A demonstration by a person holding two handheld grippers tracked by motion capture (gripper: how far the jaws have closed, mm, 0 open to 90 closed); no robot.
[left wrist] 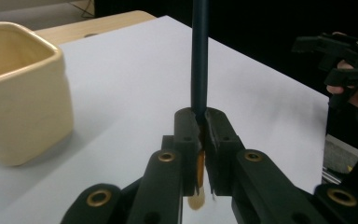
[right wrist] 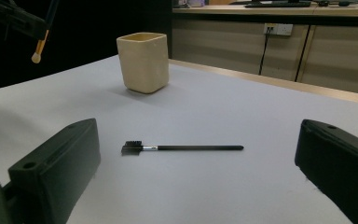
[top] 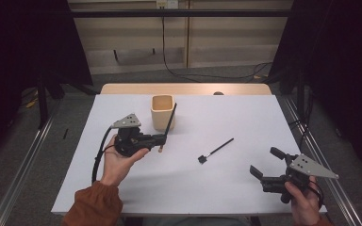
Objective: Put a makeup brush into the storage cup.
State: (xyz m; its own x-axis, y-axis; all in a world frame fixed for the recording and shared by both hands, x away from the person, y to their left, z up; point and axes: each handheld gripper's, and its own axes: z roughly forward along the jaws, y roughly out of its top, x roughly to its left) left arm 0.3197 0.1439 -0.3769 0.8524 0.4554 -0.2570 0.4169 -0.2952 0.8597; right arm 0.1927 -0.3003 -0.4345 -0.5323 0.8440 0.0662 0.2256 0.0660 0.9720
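Observation:
My left gripper is shut on a long dark-handled makeup brush, gripped near its gold ferrule, with the handle leaning up across the cream square cup. In the left gripper view the jaws pinch the brush upright, its small tan tip pointing down, and the cup stands to the left. A second thin black brush lies flat on the white table mid-right. My right gripper stands open near the front right, and in its own view that lying brush rests ahead between the spread jaws.
The white table has a wooden strip along its far edge. Dark curtains flank both sides, and cables run across the floor behind. In the right gripper view the cup stands farther back and the left gripper shows at top left.

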